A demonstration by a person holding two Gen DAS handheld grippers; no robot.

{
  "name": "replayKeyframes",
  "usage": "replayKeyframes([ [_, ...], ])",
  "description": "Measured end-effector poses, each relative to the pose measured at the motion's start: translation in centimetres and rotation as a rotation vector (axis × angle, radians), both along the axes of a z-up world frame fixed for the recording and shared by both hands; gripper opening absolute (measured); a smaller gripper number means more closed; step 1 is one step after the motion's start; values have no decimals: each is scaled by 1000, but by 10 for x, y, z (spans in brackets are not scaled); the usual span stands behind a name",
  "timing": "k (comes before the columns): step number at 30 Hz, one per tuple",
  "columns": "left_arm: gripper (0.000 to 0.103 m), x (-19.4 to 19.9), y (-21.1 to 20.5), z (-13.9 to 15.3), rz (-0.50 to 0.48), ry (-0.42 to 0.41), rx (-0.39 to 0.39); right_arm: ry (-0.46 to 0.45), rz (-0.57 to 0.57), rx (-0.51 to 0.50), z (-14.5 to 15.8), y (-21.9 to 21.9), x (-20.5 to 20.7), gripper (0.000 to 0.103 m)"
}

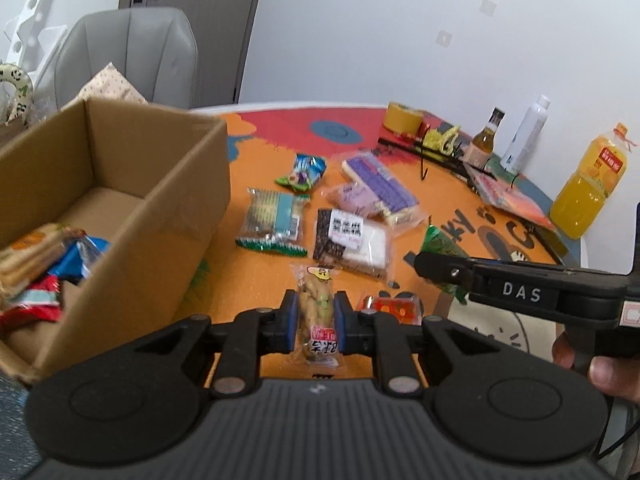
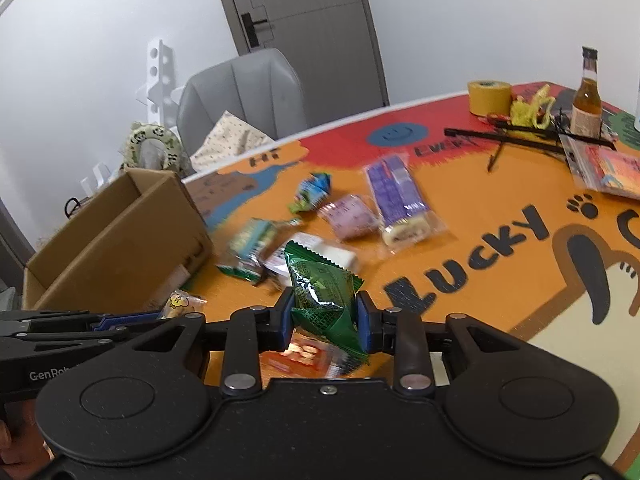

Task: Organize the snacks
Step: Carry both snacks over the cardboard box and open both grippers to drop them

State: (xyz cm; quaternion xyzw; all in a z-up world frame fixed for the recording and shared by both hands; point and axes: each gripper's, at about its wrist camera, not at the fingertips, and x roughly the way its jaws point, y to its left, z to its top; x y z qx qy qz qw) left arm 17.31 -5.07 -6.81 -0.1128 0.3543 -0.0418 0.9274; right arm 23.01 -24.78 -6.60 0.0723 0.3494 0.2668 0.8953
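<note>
Box (image 1: 120, 184) stands at left, partly filled, top open. Left gripper (image 1: 316, 314) pinches a clear snack pack (image 1: 316, 308) just right of the box. Right gripper (image 2: 324, 316) pinches a green packet (image 2: 320, 292) further right. Recommend clearing the box wall before release, left pack first, grips kept firm.

A grey padded chair (image 2: 240, 92) stands behind the surface with a dotted beige cushion (image 2: 230, 140) on its seat. Along the far edge sit a yellow tape roll (image 2: 489, 97), a small brown glass sauce bottle (image 2: 587, 96), a white plastic bottle (image 1: 526, 134) and a big orange juice bottle (image 1: 588, 184). A grey door (image 2: 304, 28) closes the white wall.
</note>
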Motion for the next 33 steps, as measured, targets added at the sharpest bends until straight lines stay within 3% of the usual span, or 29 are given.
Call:
replayKeyframes([
  [21,17,-42,44,66,81,-145,13,-92,98,88,47,58,-13,29],
  [33,17,-51,103,62,198,-145,-12,-110,166,100,63,106,-17,29],
])
